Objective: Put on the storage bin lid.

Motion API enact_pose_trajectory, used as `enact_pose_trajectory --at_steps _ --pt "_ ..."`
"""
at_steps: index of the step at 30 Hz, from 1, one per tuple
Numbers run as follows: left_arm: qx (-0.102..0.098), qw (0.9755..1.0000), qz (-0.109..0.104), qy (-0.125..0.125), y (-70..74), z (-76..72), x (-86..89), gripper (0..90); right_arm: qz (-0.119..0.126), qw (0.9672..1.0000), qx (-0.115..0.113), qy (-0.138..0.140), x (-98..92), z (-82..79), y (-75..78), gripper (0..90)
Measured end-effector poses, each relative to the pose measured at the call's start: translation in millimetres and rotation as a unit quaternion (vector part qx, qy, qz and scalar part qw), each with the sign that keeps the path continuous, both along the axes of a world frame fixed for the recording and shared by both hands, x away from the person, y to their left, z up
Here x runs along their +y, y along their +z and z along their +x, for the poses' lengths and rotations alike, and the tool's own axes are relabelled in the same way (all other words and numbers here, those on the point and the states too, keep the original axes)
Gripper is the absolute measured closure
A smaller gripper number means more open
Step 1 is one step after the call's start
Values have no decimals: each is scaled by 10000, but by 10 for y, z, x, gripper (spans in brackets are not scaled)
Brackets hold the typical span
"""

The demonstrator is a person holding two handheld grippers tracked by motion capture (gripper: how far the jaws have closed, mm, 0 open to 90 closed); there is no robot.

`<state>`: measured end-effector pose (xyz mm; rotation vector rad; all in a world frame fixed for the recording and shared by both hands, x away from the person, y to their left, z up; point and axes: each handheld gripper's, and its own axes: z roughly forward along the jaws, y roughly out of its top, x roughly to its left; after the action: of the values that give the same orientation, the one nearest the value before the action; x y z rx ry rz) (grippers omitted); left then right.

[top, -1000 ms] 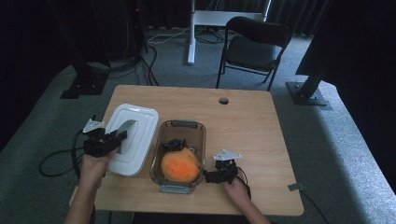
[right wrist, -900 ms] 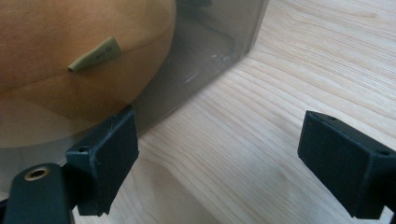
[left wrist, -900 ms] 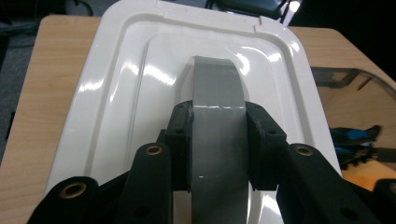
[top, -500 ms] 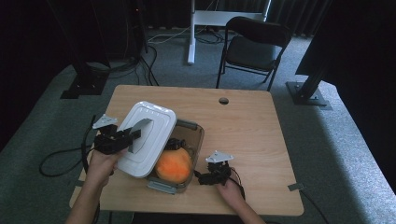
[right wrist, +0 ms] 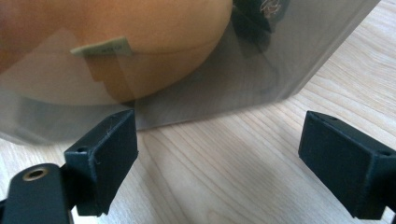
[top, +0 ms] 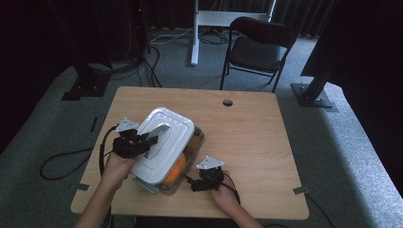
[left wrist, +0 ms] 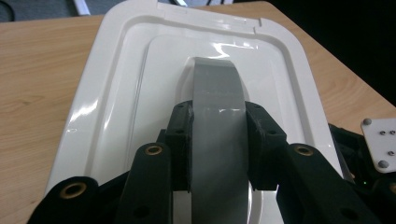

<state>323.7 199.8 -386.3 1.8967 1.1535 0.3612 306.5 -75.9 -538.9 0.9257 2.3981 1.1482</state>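
Lid (top: 161, 142) carried over container (top: 197, 142), left jaws clamped on its handle (left wrist: 217, 121), right jaws apart.

No legible text (sticker blurred)

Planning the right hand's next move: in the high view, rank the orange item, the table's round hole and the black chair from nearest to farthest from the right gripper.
From the right gripper:
1. Orange item, just to its left, inside the clear container.
2. Round hole, farther up the table.
3. Black chair, beyond the table's far edge.
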Motion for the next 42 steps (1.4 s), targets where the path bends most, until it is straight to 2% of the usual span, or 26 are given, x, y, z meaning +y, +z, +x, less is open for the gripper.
enact_pose_trajectory --at_steps 7,10,13,22,25,26,30,36,42 --pt "46 10000 -43 -66 -22 24 -68 673 60 9995 68 -309 -158 47 -30 112" --pt "23 10000 49 -73 -25 26 -135 673 40 9992 95 -375 -197 59 -51 112" --pt "68 9999 53 -107 -38 28 -182 673 -24 9992 110 -389 -203 66 -68 112" --pt "90 9999 87 -101 -86 23 -289 673 -10 9991 87 -410 -205 69 -62 112" --pt "140 9998 -7 -144 -95 29 -303 673 -13 9991 77 -413 -206 70 -62 112" --pt "69 9999 74 -115 -91 19 -331 673 -23 9991 85 -409 -203 70 -62 112" --pt "-10 9998 139 -119 -104 0 -355 672 9 9991 92 -419 -212 72 -60 112" --pt "4 10000 -1 -72 -125 -36 -342 672 42 9990 112 -428 -221 74 -58 112" --pt "-63 10000 31 9 -133 -50 -357 671 42 9991 111 -411 -219 77 -59 112"
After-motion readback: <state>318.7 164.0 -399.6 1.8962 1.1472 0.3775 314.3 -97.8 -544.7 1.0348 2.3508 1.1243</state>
